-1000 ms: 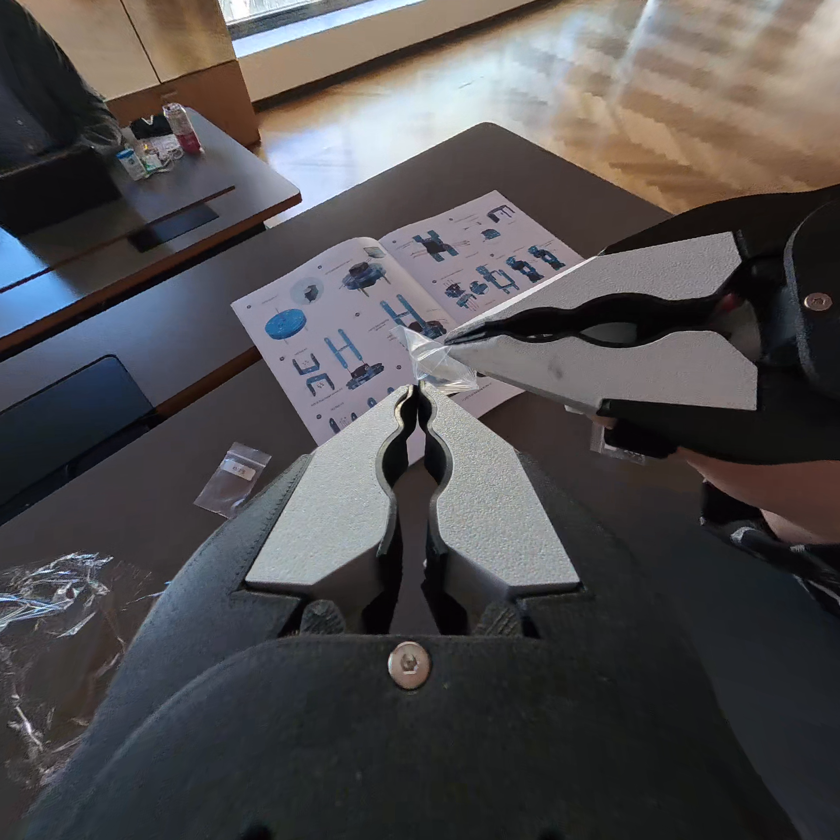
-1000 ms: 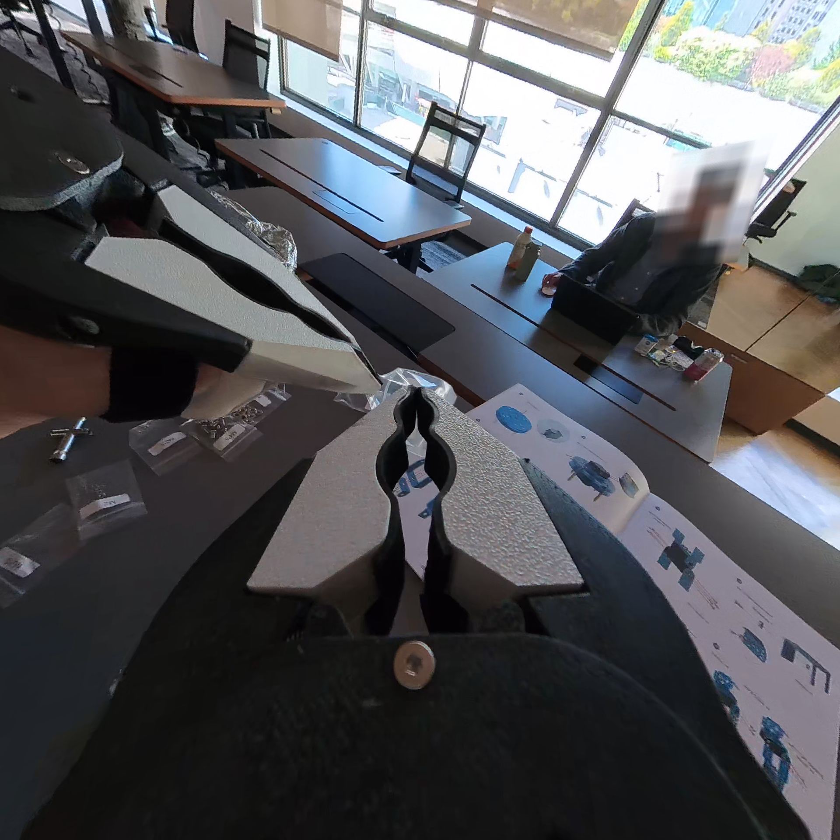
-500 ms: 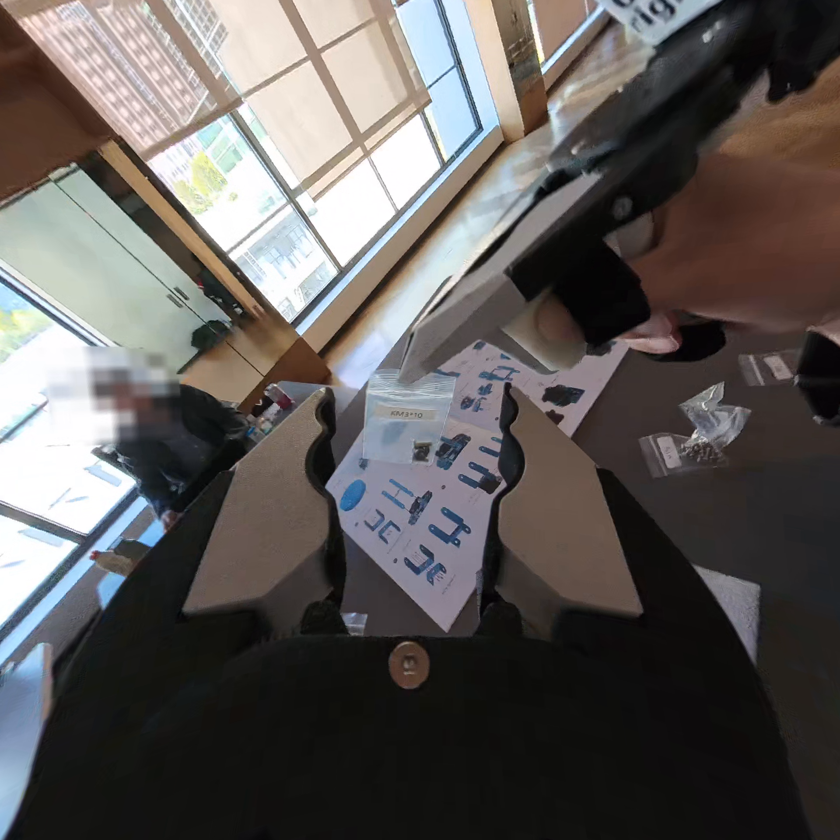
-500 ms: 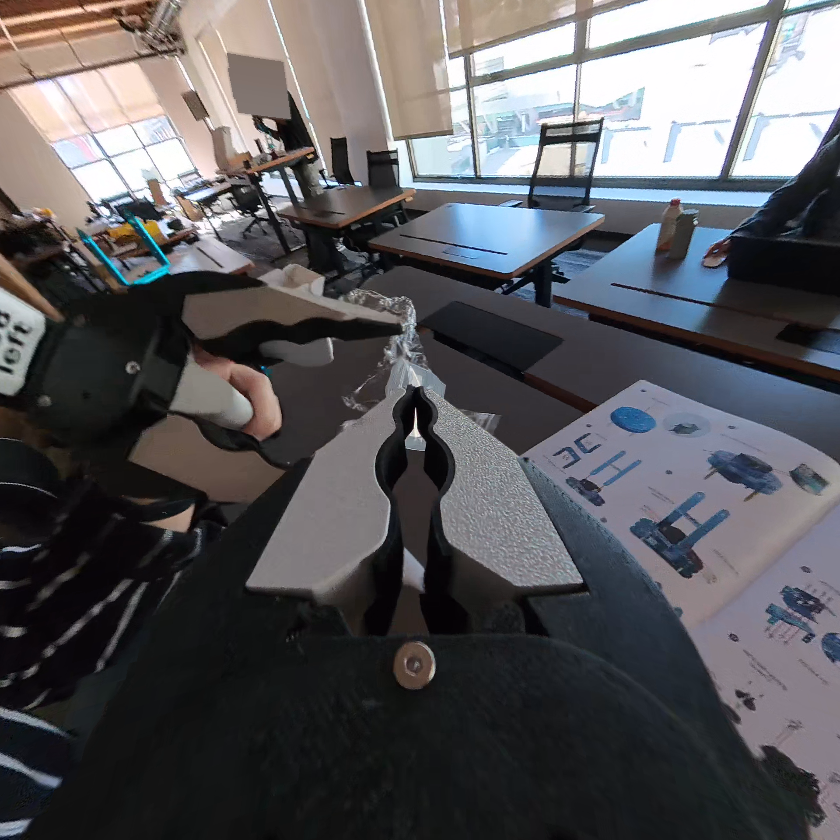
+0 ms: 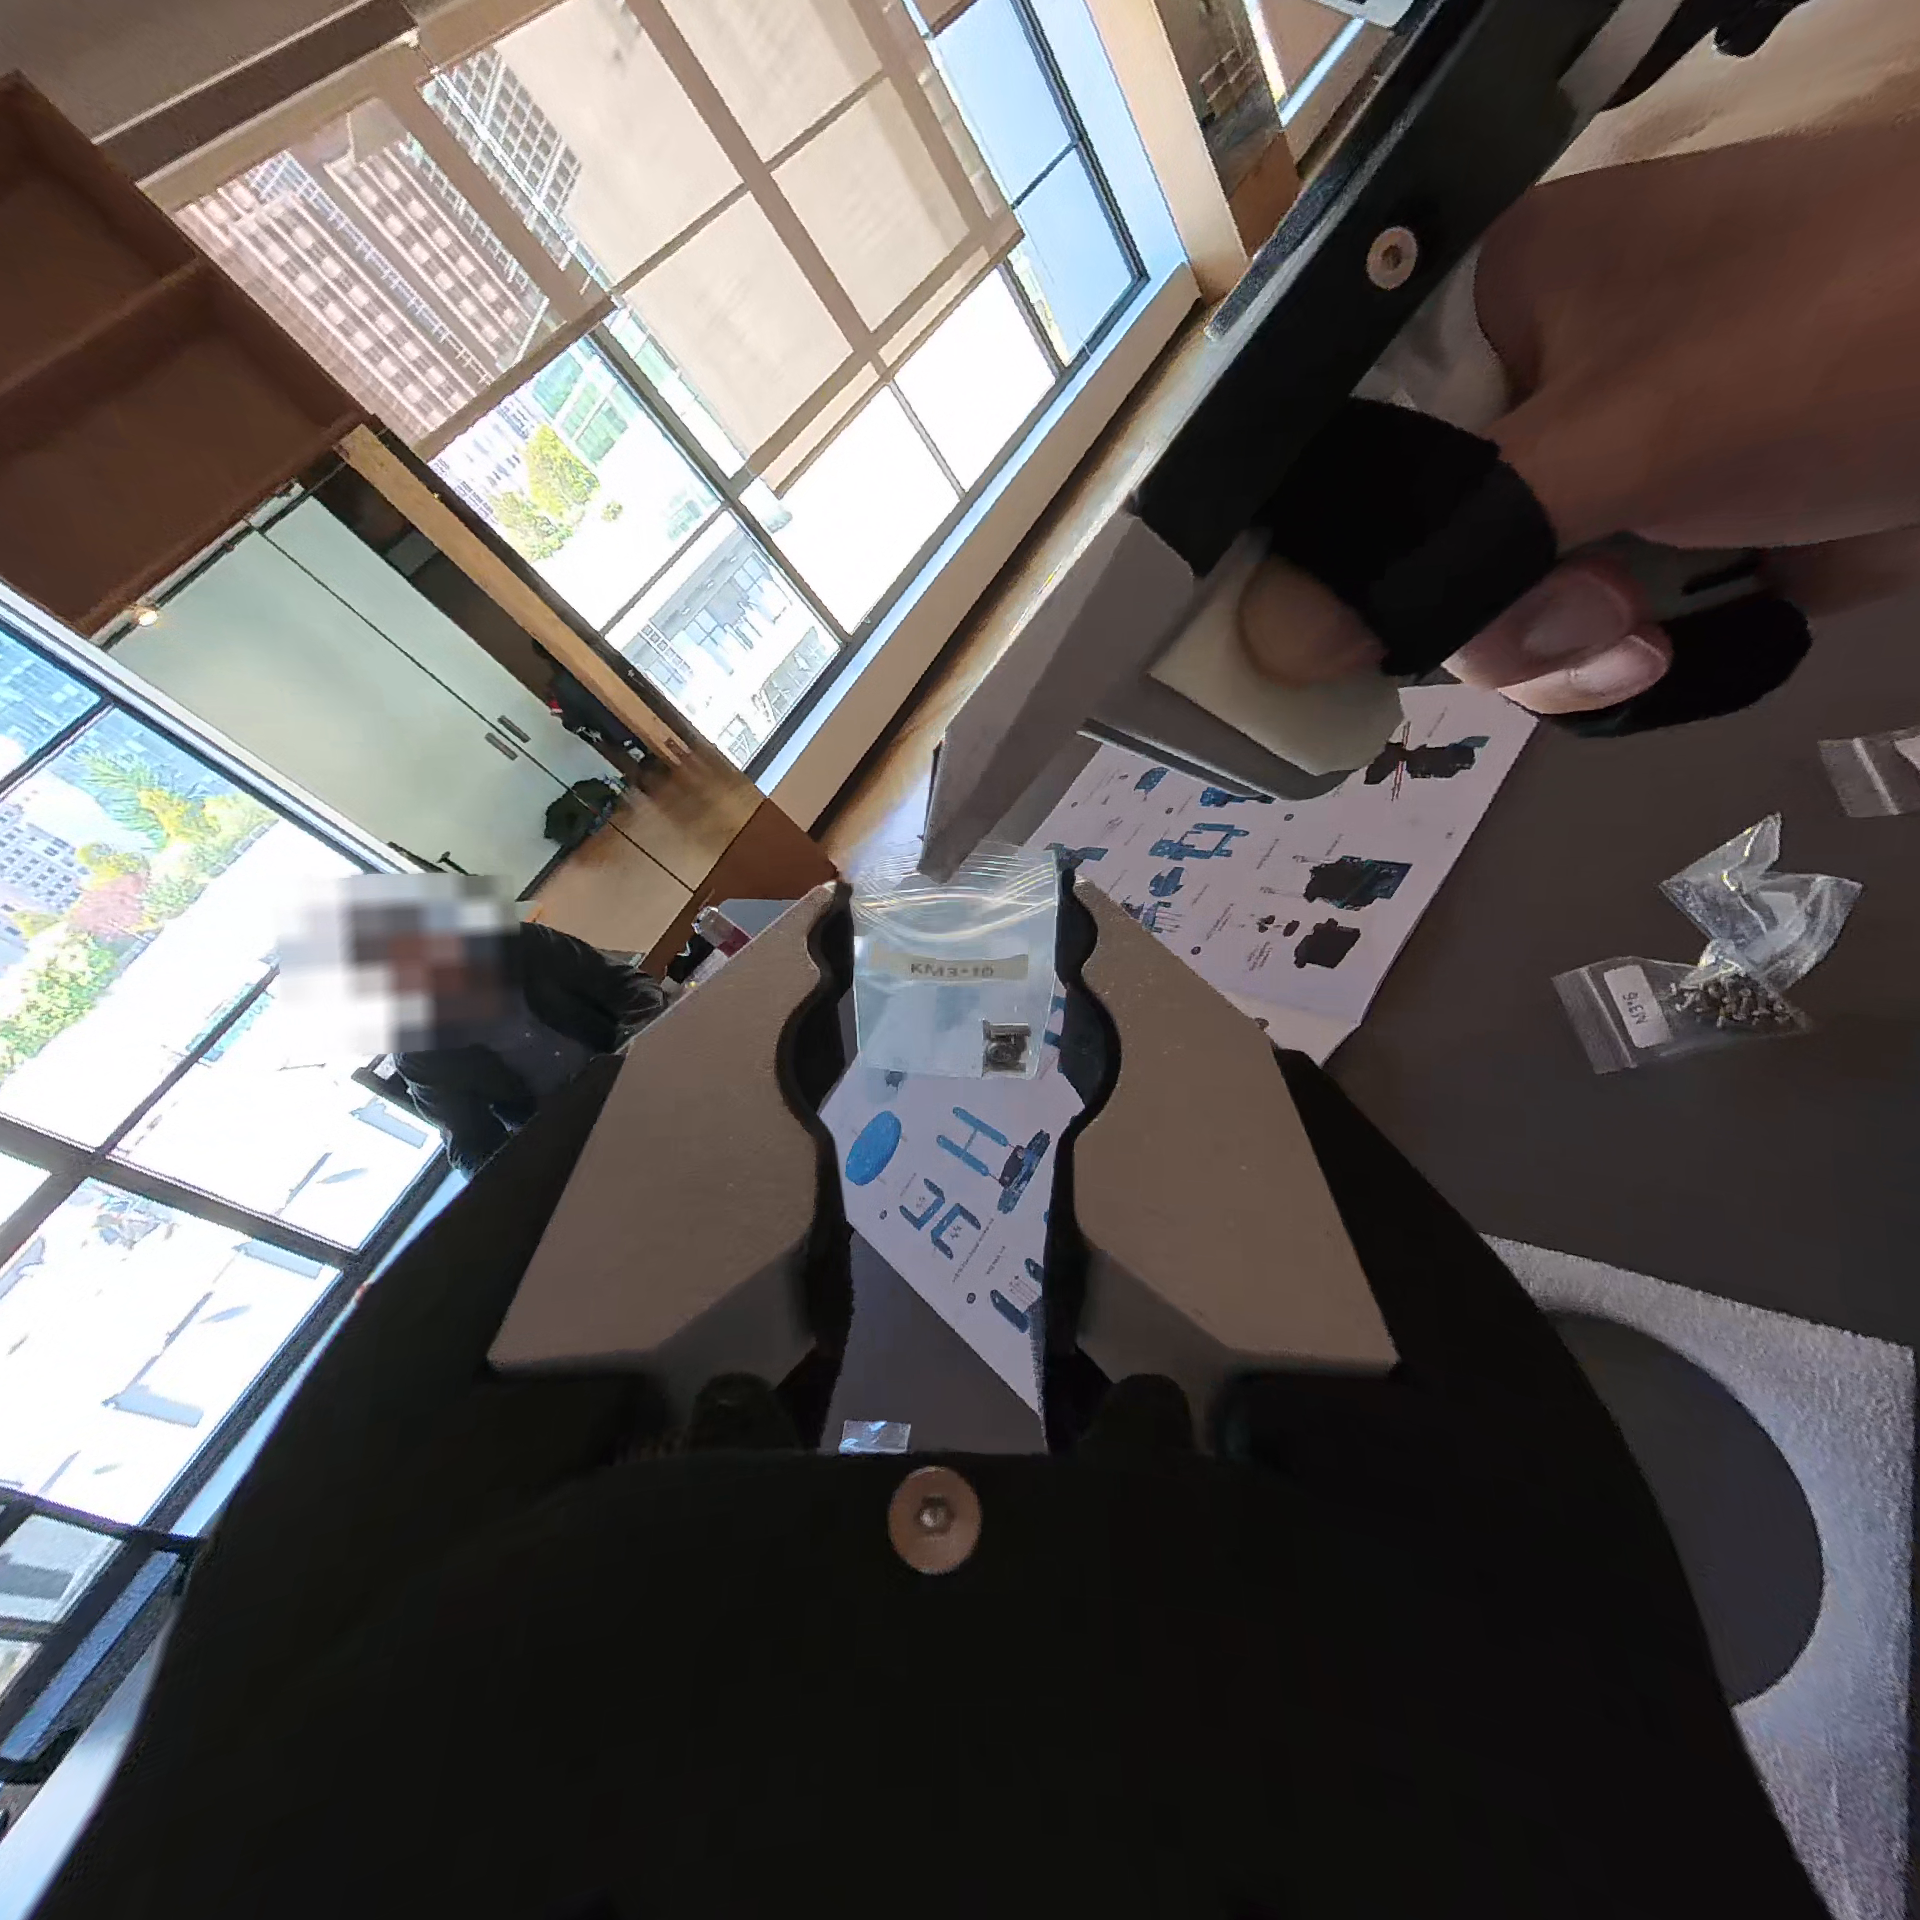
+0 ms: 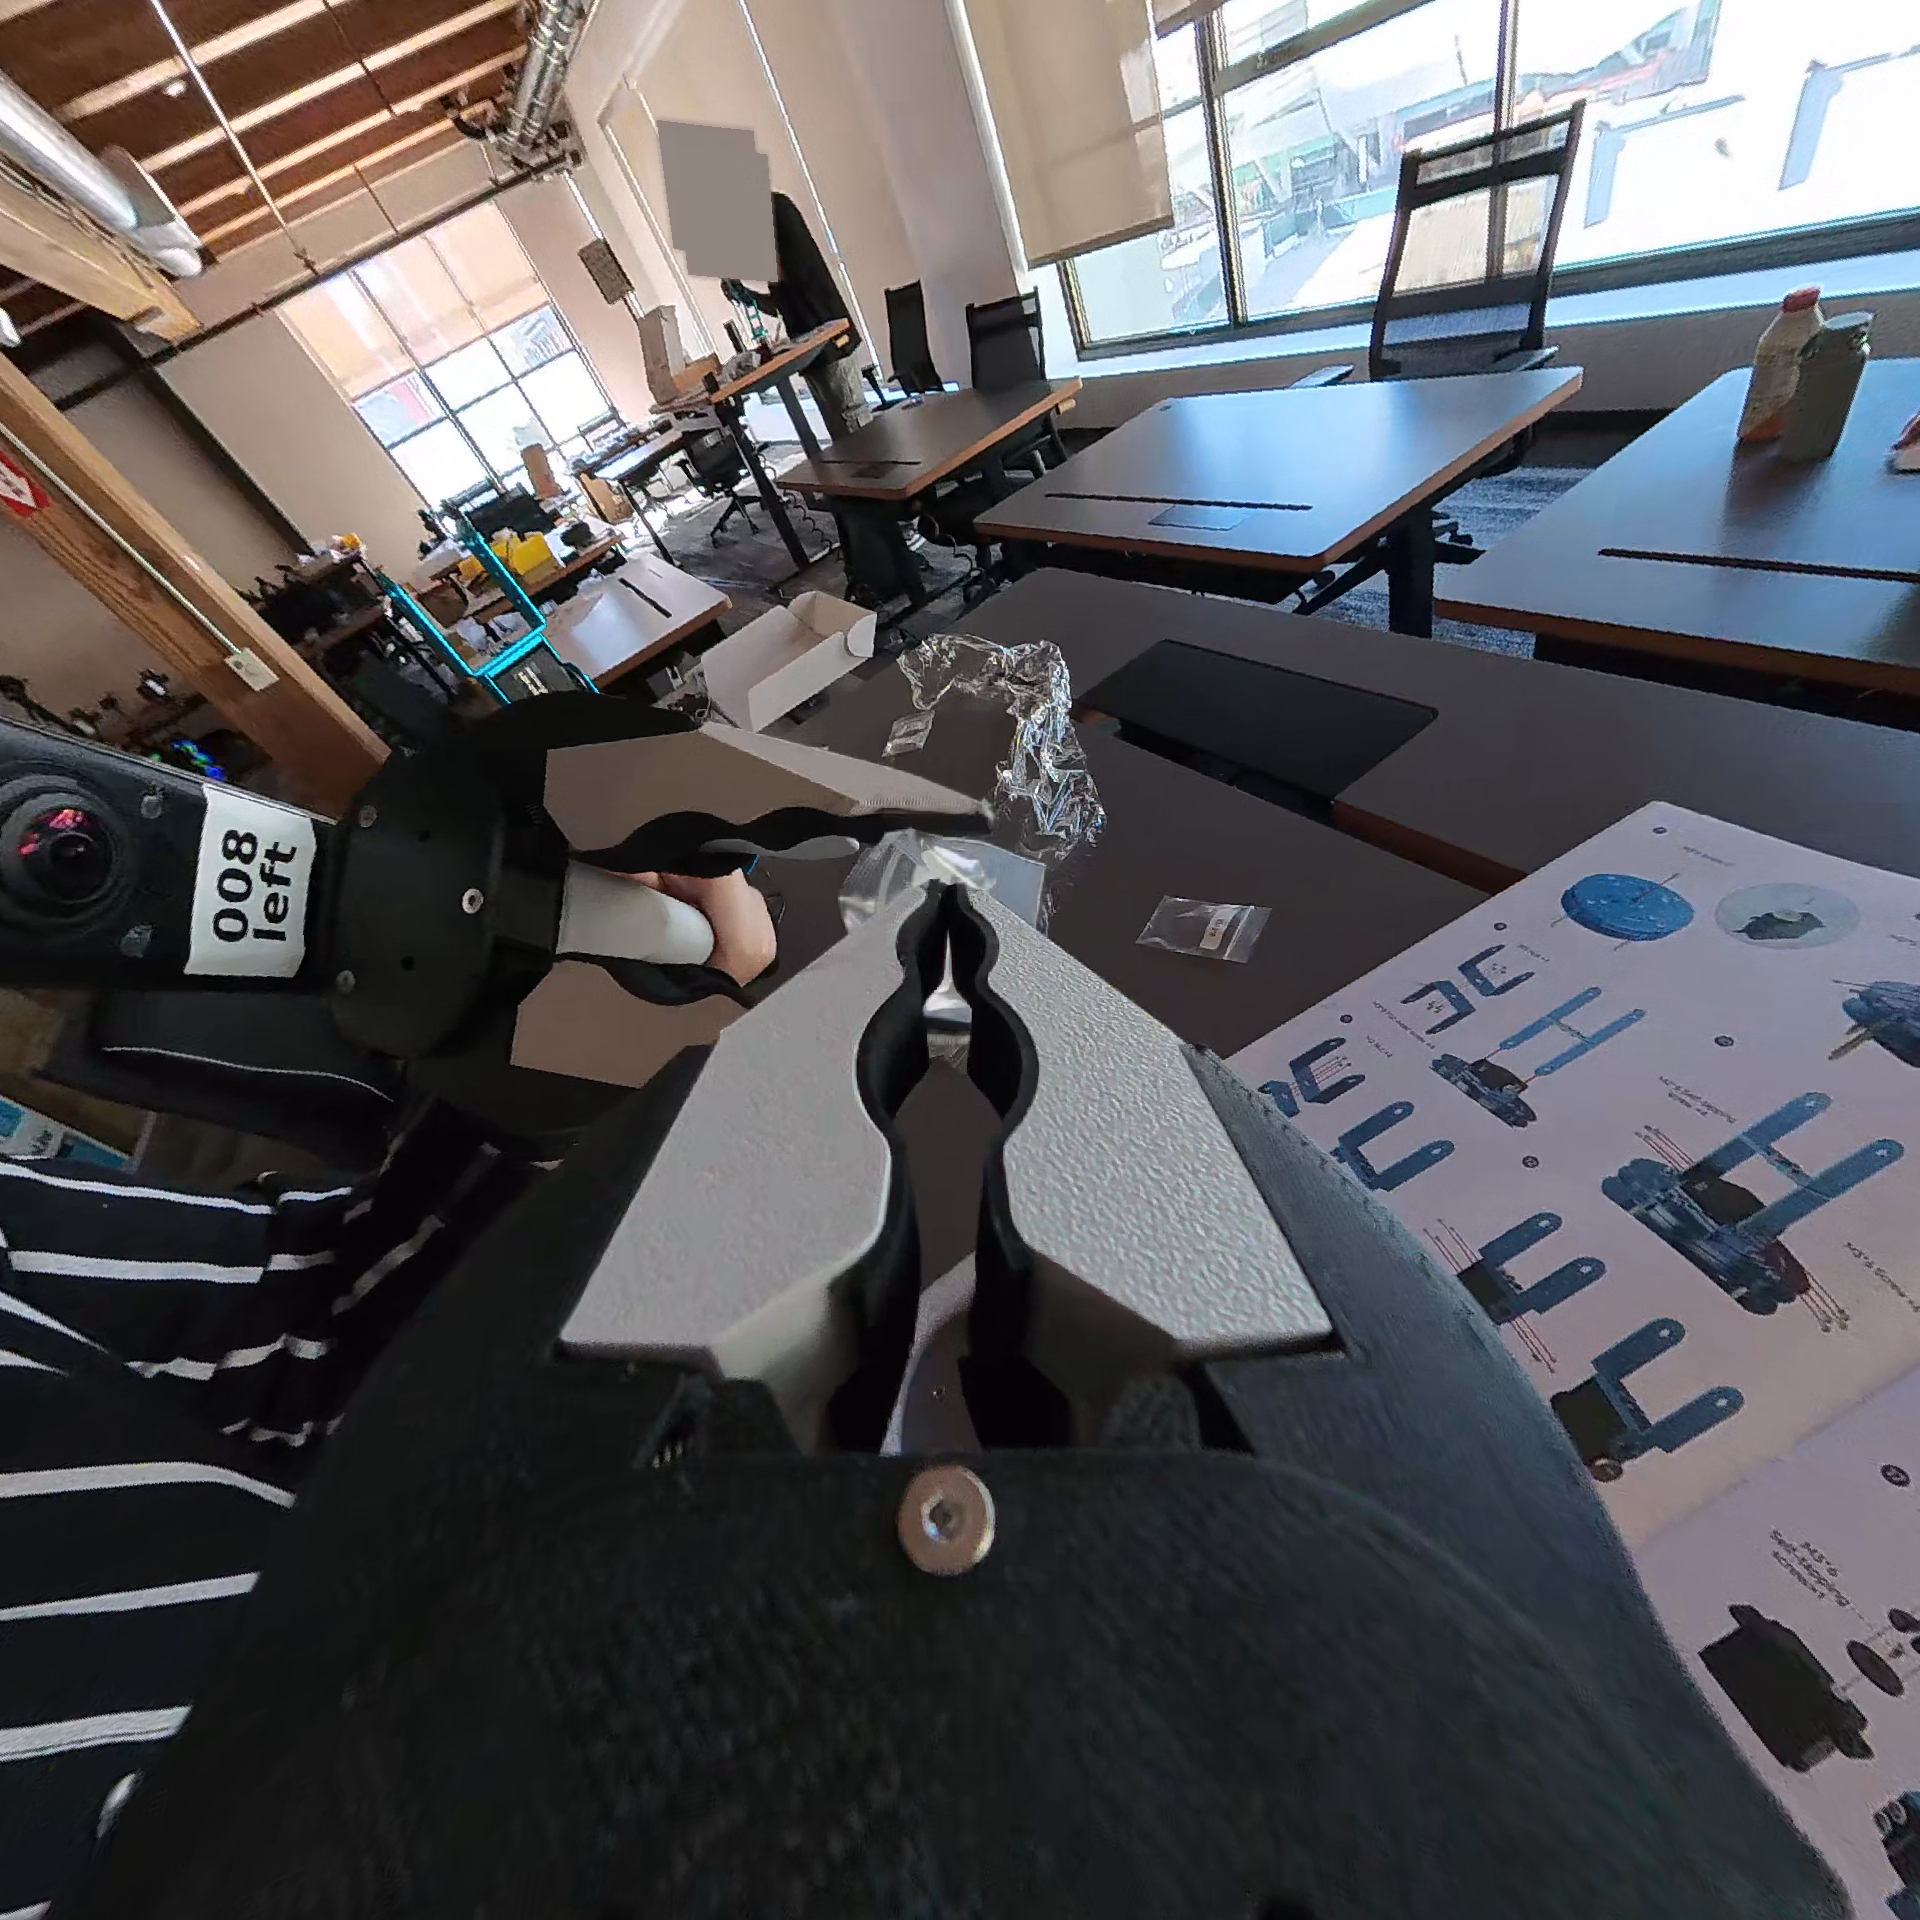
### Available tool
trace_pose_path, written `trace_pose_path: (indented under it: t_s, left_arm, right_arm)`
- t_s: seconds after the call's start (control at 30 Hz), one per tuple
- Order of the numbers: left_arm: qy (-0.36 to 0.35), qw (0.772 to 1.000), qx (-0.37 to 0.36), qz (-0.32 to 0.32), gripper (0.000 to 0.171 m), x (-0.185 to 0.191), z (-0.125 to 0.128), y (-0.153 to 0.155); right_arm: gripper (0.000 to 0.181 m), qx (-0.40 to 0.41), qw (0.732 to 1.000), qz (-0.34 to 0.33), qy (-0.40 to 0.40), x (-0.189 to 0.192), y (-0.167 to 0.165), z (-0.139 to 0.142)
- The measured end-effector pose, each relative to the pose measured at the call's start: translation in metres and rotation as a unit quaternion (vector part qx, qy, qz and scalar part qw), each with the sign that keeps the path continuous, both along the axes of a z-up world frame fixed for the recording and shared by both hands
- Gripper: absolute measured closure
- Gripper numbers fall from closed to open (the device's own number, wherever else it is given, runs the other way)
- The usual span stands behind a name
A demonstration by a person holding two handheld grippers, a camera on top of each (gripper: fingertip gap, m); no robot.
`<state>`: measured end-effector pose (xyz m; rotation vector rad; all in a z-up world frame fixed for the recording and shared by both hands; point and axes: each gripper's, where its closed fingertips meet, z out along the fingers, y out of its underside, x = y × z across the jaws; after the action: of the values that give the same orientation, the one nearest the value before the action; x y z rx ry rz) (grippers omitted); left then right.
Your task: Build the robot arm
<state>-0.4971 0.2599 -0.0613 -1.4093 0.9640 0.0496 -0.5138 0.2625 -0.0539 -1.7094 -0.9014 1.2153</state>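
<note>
Zip bag (image 5: 951, 977) with one small dark part at its bottom corner hangs from my right gripper (image 6: 948, 896), clenched on its top edge. Left gripper (image 5: 951, 935) was pinching it a second ago, since let go; fingers now spread, bag between the tips, apart from both. All held above the open instruction booklet (image 5: 1262, 883) on the dark table (image 5: 1621, 1164).

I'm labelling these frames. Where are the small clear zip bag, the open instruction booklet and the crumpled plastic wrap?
small clear zip bag (image 5: 951, 977): left wrist view, its middle.
open instruction booklet (image 6: 1662, 1091): right wrist view, its left page.
crumpled plastic wrap (image 6: 1023, 727): right wrist view, its middle.
</note>
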Motion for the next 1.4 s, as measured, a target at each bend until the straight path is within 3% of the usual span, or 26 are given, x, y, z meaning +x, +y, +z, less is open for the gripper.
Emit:
trace_pose_path:
  t_s: [0.2,0.33,0.57,0.83,1.0,1.07,1.1,1.23,1.4]
  left_arm:
    - [0.016,1.000,0.002,0.001,0.146,-0.002,-0.001,-0.002]
    - [0.035,0.999,0.011,0.008,0.146,-0.001,-0.002,-0.001]
    - [0.056,0.998,-0.002,-0.001,0.147,0.003,-0.012,-0.002]
    - [0.076,0.997,-0.020,-0.009,0.146,0.009,-0.023,-0.002]
    - [0.080,0.997,-0.021,-0.012,0.146,0.012,-0.024,-0.004]
    - [0.081,0.996,-0.027,-0.019,0.145,0.015,-0.026,-0.006]
    - [0.084,0.996,-0.033,-0.028,0.145,0.019,-0.028,-0.008]
    - [0.100,0.993,-0.047,-0.049,0.144,0.042,-0.044,-0.011]
    - [0.056,0.993,-0.081,-0.070,0.144,0.069,-0.058,-0.009]
  right_arm:
    - [0.181,-0.001,1.000,0.006,-0.008,0.001,0.001,-0.004]
    - [0.180,-0.001,1.000,0.008,-0.003,0.001,0.002,-0.003]
    - [0.161,-0.025,0.999,0.024,-0.031,0.007,0.003,-0.016]
    - [0.160,-0.083,0.994,0.075,-0.016,0.007,-0.006,-0.021]
    - [0.158,-0.076,0.993,0.072,-0.051,0.007,-0.007,-0.032]
    - [0.170,-0.077,0.992,0.070,-0.069,0.009,-0.009,-0.035]
    - [0.179,-0.070,0.992,0.057,-0.093,0.014,-0.008,-0.042]
    - [0.181,-0.056,0.986,0.024,-0.154,0.038,-0.009,-0.059]
    - [0.181,-0.083,0.975,0.011,-0.206,0.067,-0.007,-0.076]
